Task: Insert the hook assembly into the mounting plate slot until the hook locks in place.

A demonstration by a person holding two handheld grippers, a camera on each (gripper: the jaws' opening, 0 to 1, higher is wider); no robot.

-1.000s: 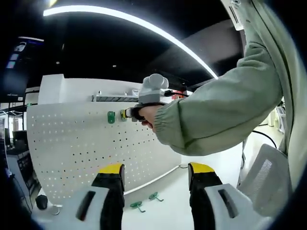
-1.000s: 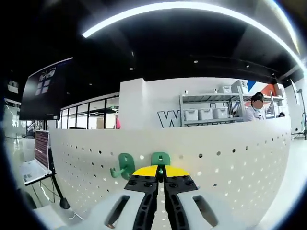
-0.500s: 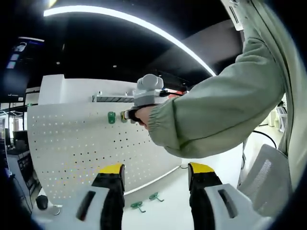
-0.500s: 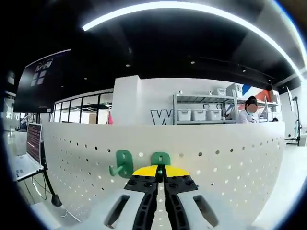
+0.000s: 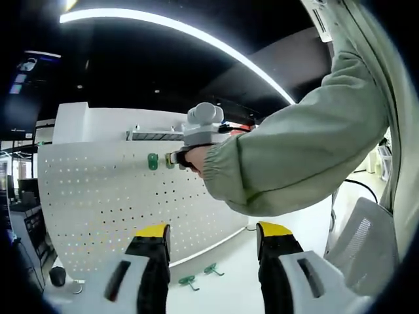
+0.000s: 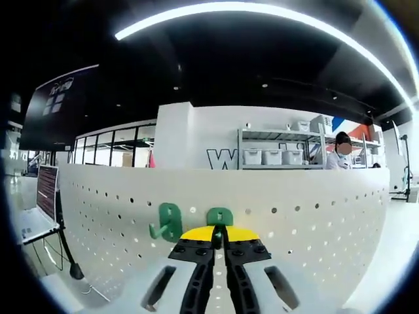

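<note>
While the left gripper [image 5: 213, 243] hangs with its yellow-tipped jaws apart and holding nothing, two green hooks [image 5: 198, 275] lie on the white table [image 5: 229, 288] just beyond them, near the foot of the pegboard [image 5: 118, 203]. Farther off, a hand [image 5: 200, 159] in a pale green sleeve [image 5: 308, 150] holds the right gripper [image 5: 171, 157] up at the pegboard's top edge. Seen from the right gripper view, the right gripper's jaws are pressed together on a green hook [image 6: 219, 218] against the pegboard. Another green hook [image 6: 167, 221] hangs on the pegboard just left of it. Shelves with bins [image 6: 272, 156] stand behind the pegboard.
</note>
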